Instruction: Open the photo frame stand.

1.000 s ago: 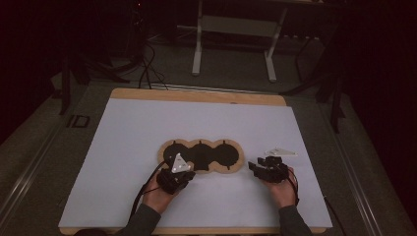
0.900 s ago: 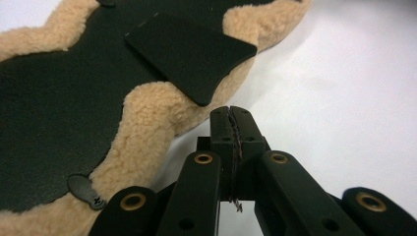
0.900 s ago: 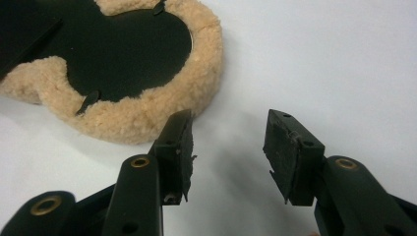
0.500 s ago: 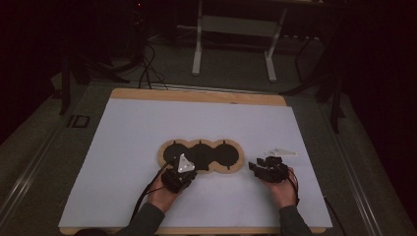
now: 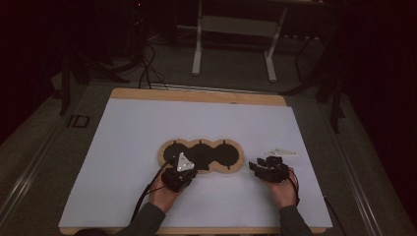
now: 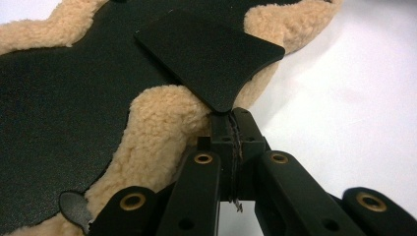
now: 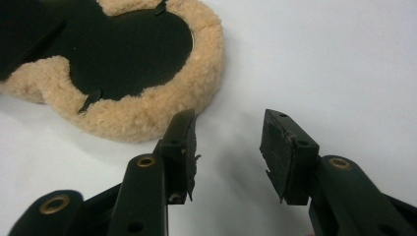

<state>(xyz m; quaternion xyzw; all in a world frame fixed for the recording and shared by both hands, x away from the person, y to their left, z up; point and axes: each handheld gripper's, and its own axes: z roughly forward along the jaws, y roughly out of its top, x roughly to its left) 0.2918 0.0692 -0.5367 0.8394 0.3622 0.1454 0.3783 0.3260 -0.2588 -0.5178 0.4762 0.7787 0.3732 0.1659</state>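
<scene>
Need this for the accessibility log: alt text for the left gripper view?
The left gripper, shut, pinches the corner of a black flap lifted off a black-topped pad edged in tan fleece, which lies on a white table.

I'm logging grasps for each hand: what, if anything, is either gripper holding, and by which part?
The left gripper pinches the lifted black flap of the fleece-edged pad at its near corner. The right gripper is open, holding nothing.

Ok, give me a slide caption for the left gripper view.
Left gripper shut on the black flap, lifted off the fleece-edged mat.
</scene>
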